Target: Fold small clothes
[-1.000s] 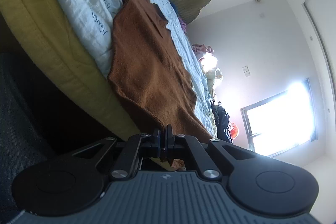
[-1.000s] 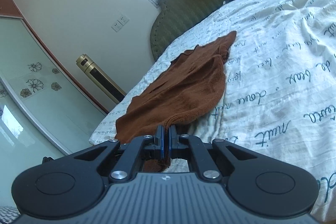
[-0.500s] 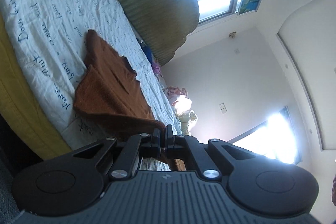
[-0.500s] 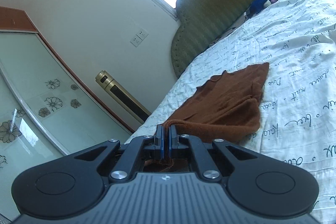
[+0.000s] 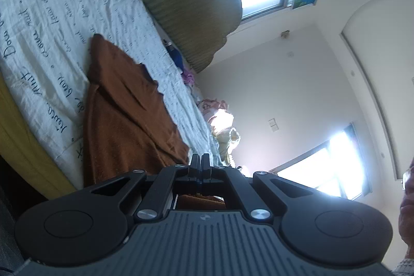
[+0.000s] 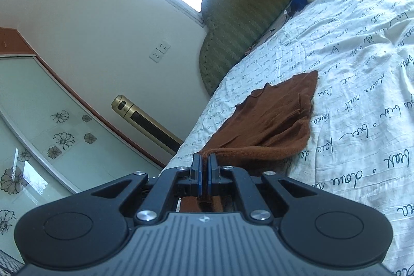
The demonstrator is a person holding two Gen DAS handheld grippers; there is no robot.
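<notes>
Two grippers pinching brown knit top (image 6: 274, 120) hem | left gripper (image 5: 199, 162), right gripper (image 6: 205, 167) now carrying hem toward collar, fabric doubling on printed bedsheet (image 6: 362, 69) | fold progressing, release pending.

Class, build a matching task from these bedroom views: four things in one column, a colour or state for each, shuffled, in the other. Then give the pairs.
1. garment
2. headboard
3. bedsheet
4. right hand-held gripper

A. white with dark script
B. shut on cloth
C. brown
D. olive green, ribbed

Pairs: 1-C, 2-D, 3-A, 4-B
</notes>
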